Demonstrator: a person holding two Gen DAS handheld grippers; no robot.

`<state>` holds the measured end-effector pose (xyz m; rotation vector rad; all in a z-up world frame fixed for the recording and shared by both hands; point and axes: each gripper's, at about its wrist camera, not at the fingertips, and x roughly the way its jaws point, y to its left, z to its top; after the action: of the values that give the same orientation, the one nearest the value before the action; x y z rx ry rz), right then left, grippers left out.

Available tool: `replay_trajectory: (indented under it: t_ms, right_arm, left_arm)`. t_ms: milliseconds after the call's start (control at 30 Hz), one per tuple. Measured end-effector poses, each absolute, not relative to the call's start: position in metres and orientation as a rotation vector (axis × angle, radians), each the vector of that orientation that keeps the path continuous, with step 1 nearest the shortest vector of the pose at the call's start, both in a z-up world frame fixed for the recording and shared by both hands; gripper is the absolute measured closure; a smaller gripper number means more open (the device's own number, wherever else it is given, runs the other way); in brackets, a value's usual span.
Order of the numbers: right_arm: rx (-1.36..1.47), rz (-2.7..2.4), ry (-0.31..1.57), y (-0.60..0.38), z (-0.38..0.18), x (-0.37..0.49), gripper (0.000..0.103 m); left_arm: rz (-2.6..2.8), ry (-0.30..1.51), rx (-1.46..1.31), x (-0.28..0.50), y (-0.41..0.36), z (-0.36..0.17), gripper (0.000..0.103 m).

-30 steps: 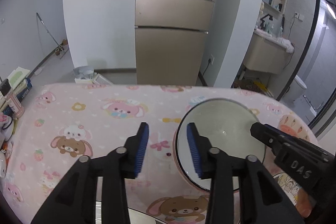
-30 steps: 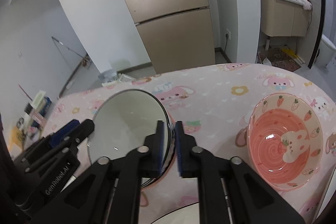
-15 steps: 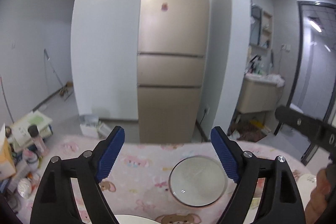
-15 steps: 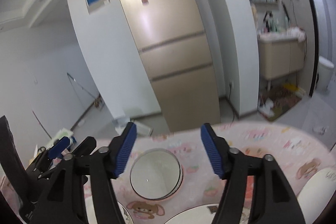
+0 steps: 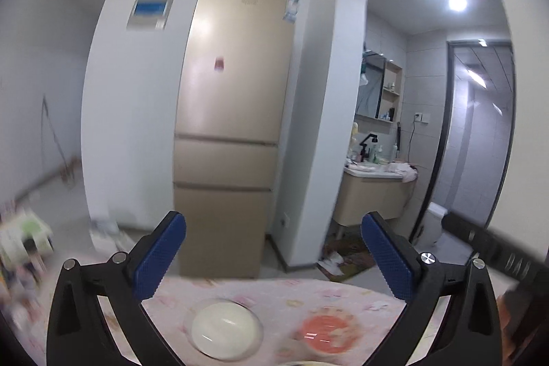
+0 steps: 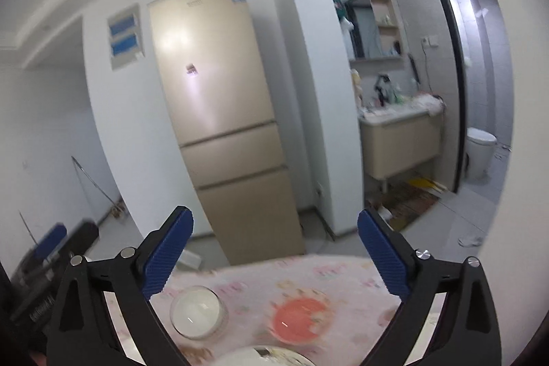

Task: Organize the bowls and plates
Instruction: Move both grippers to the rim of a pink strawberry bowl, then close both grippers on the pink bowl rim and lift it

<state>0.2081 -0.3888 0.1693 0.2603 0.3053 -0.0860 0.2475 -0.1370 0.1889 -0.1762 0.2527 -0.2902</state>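
Observation:
A clear glass plate (image 5: pixel 223 334) lies on the pink cartoon tablecloth (image 5: pixel 291 294), far below me. A pink-red bowl (image 5: pixel 330 333) sits to its right. Both also show in the right wrist view, the plate (image 6: pixel 199 316) and the bowl (image 6: pixel 301 320). My left gripper (image 5: pixel 272 258) is wide open and empty, high above the table. My right gripper (image 6: pixel 274 254) is also wide open and empty, raised high. A white dish rim (image 6: pixel 264 357) shows at the bottom edge of the right wrist view. The frames are blurred.
A tall gold fridge (image 5: pixel 233 126) stands behind the table. A bathroom vanity (image 5: pixel 374 191) and a toilet (image 6: pixel 480 156) are at the right. Cluttered items (image 5: pixel 24 235) lie at the table's left. The other gripper (image 6: pixel 51 259) shows at the left.
A second ago my right gripper was shut on the glass plate. Both grippers have opened wide, let the plate lie on the table, and risen high above it.

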Motion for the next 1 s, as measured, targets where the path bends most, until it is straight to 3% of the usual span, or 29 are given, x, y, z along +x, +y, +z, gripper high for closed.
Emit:
replay_trajectory:
  t_ms: [200, 400, 567, 700, 1000]
  right_arm:
    - [0.364, -0.138, 0.358, -0.436, 0.142, 0.215, 0.007]
    - [0.427, -0.171, 0.503, -0.467, 0.099, 0.248, 0.007]
    - [0.497, -0.153, 0.644, -0.484, 0.058, 0.274, 0.008]
    - [0.452, -0.081, 0.756, -0.478, 0.031, 0.296, 0.020]
    - [0.417, -0.097, 0.964, -0.455, -0.027, 0.325, 0.048]
  left_arm:
    - [-0.406, 0.340, -0.262, 0.261, -0.179, 0.178, 0.000]
    - [-0.323, 0.587, -0.176, 0.311, -0.209, 0.103, 0.000]
    - [-0.341, 0.686, -0.110, 0.337, -0.231, 0.065, 0.000]
    - [-0.315, 0.814, -0.075, 0.358, -0.243, 0.029, 0.001]
    - [-0.280, 0.953, 0.021, 0.385, -0.258, -0.031, 0.019]
